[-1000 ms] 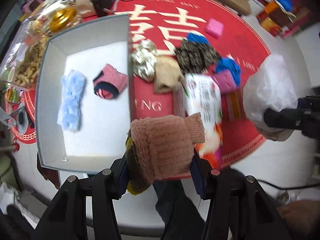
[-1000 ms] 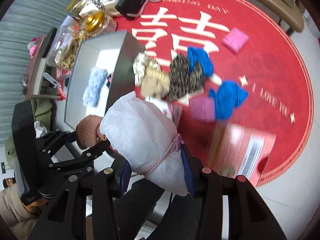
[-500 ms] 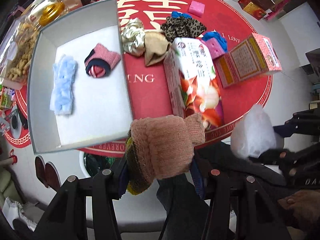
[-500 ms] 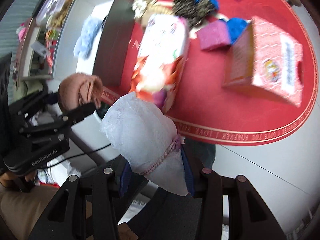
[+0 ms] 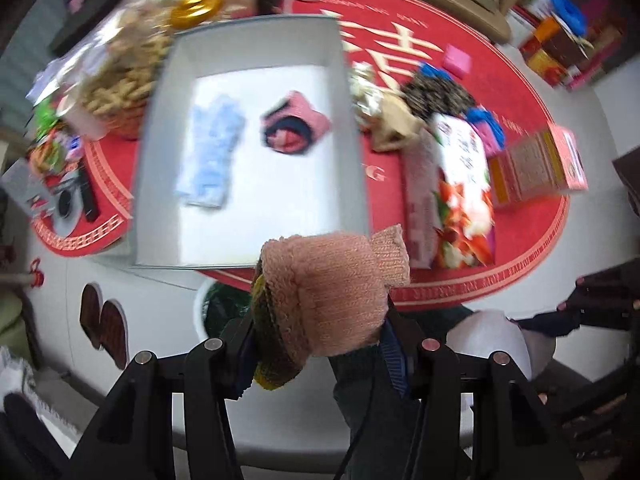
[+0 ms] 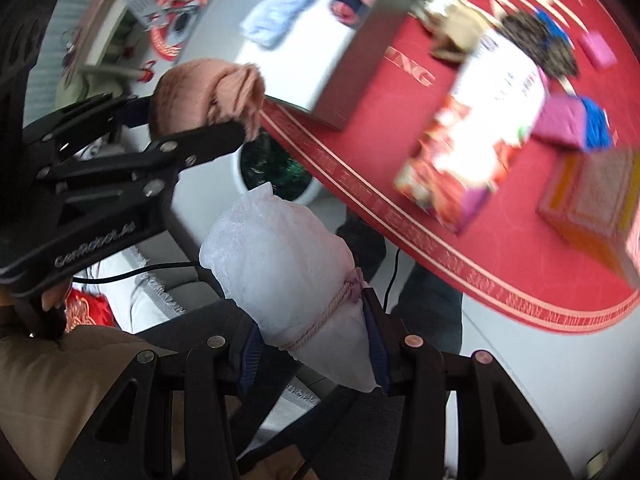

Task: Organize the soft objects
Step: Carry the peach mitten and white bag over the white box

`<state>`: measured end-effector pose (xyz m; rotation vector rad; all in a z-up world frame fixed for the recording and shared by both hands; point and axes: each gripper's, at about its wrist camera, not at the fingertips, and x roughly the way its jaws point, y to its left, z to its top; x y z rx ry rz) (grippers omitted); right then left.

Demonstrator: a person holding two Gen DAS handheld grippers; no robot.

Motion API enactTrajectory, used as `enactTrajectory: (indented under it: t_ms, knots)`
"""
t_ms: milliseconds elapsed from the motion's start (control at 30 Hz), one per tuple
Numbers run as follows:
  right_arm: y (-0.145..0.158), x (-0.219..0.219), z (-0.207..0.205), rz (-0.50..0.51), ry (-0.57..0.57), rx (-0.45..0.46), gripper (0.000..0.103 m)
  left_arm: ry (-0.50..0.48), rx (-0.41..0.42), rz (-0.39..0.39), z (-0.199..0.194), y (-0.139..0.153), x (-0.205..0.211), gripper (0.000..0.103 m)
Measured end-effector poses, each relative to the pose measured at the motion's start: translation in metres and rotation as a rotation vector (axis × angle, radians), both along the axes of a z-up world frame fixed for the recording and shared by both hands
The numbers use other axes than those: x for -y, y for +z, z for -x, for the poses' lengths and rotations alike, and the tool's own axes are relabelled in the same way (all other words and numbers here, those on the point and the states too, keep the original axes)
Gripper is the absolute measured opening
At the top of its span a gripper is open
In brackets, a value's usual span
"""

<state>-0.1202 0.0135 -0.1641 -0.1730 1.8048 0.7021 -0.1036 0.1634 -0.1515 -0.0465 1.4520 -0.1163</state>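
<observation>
Jaws on both sides are clenched: the left gripper (image 5: 320,344) grasps a pink knitted sock roll (image 5: 332,296), the right gripper (image 6: 312,344) a white tied pouch (image 6: 288,272). Ahead of them, blurred, probably the destination, sits the grey box (image 5: 352,152); next, carry over and release inside.

My left gripper (image 6: 208,120) is matte black with round silver screws and white lettering on its body. Blue pads (image 6: 250,354) line my right gripper's (image 6: 314,356) black fingers, and my sleeve (image 6: 44,380) is tan.
</observation>
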Motion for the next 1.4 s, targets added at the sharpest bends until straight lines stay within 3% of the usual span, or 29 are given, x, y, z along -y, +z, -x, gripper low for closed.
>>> enactTrajectory:
  t_ms: [500, 767, 1100, 1400]
  knots:
    - [0.053, -0.078, -0.067, -0.041, 0.065, 0.195, 0.049, 0.281, 0.076, -0.027, -0.031, 0.022, -0.073, 0.054]
    - [0.057, -0.102, -0.122, -0.023, -0.019, 0.251, 0.049, 0.421, 0.075, -0.037, -0.056, 0.018, -0.096, 0.054]
    - [0.058, -0.114, -0.181, -0.011, -0.124, 0.3, 0.049, 0.458, 0.056, -0.042, -0.082, 0.005, -0.092, 0.054]
    - [0.048, -0.116, -0.2, 0.002, -0.144, 0.279, 0.049, 0.461, 0.034, -0.038, -0.095, -0.002, -0.092, 0.054]
